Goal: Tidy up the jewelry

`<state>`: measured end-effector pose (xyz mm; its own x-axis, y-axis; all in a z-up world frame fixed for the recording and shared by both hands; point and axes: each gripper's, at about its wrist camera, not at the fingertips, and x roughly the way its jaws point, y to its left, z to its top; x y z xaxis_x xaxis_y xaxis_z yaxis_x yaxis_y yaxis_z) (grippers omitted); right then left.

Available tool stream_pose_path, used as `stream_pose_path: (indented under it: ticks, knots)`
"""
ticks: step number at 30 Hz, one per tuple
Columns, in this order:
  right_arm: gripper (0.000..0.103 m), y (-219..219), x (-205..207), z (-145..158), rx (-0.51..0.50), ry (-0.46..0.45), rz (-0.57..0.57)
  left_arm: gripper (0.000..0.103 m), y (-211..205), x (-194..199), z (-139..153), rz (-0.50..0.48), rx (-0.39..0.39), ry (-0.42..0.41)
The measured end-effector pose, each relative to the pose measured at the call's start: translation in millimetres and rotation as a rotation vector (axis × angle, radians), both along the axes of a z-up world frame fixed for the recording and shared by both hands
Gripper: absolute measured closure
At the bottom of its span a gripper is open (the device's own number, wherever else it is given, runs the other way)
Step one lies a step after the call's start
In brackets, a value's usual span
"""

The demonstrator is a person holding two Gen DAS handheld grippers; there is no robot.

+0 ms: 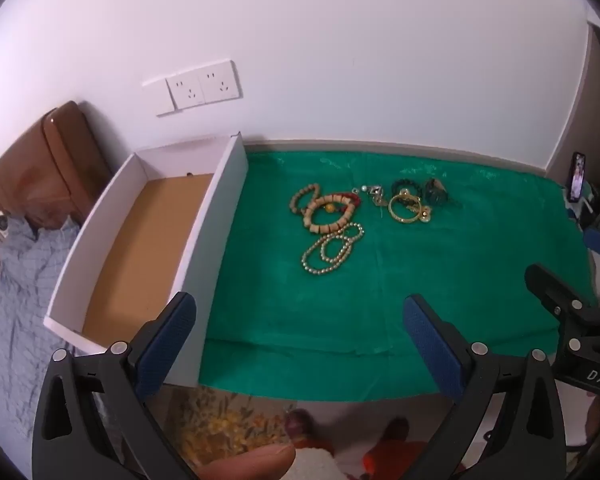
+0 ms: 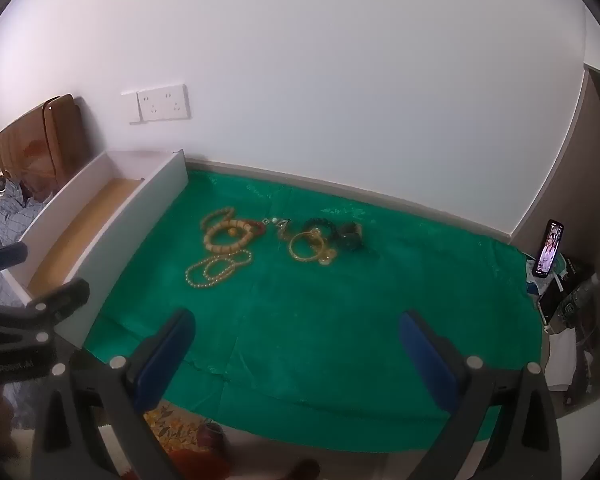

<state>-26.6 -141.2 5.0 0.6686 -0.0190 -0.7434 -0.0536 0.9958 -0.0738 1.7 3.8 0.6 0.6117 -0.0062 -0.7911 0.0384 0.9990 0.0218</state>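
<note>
Small silver pieces (image 1: 370,194) between the bracelets are too tiny to identify

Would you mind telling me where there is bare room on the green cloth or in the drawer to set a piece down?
The green cloth is bare between the pearl necklace and its near edge, and right of the dark bracelet. The white drawer shows a bare brown floor. The jewelry crowds the cloth's far middle.

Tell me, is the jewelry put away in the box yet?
Not yet. Nothing looks done: the white box shows only its bare brown bottom. Nothing is in hand: the left gripper and right gripper are both open over the green cloth. Left to do: the pearl necklace, wooden bracelets, gold bangle and dark pieces.
</note>
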Motion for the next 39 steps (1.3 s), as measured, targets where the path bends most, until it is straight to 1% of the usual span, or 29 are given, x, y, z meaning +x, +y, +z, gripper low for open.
stream_pose_path:
  ticks: [1, 2, 3, 5, 8, 10, 12, 14, 19, 27, 39]
  knots:
    - [0.000, -1.5, -0.8, 0.3, 0.019, -0.012, -0.002, 0.000, 2.8, 1.7, -0.2, 0.001, -0.004, -0.001]
    - [0.000, -2.4, -1.4, 0.1, 0.021, -0.012, -0.001, 0.000, 4.0, 2.5, 2.7, 0.003, 0.008, -0.006]
    - [0.000, -3.2, -2.2, -0.1, 0.021, -0.012, 0.000, 0.000, 3.3, -3.3, 5.0, 0.006, 0.015, -0.037]
    - [0.000, -5.4, -4.1, -1.0, 0.019, -0.010, 0.002, 0.000, -0.8, -4.5, 7.2, 0.003, 0.038, -0.037]
    - [0.000, -6.2, 1.2, -1.9, 0.010, -0.004, -0.002, 0.000, -5.5, -1.1, 1.4, 0.005, 0.048, -0.028]
    - [0.000, -2.5, 1.7, 1.2, 0.001, -0.004, -0.002, 0.000, -3.2, -0.2, 5.3, -0.003, 0.045, -0.030]
    - [0.000, 0.5, 2.2, 0.9, -0.001, -0.005, -0.005, 0.000, -10.3, -1.5, 8.8, -0.009, 0.057, -0.039]
    - [0.000, 3.7, 0.1, 1.7, -0.001, -0.009, -0.007, 0.000, -11.5, -0.5, 9.6, -0.016, 0.056, -0.043]
    - [0.000, -5.3, 0.5, -1.0, 0.013, -0.005, -0.017, 0.000, -12.6, 1.3, 10.1, -0.017, 0.046, -0.040]
    - [0.000, -9.0, -1.4, 2.0, 0.013, -0.004, -0.025, 0.000, -10.4, 4.1, 4.1, -0.020, 0.048, -0.015]
    - [0.000, -13.7, -4.4, 5.3, 0.014, -0.004, -0.044, 0.000, -16.1, -3.6, 2.0, -0.038, 0.059, -0.022]
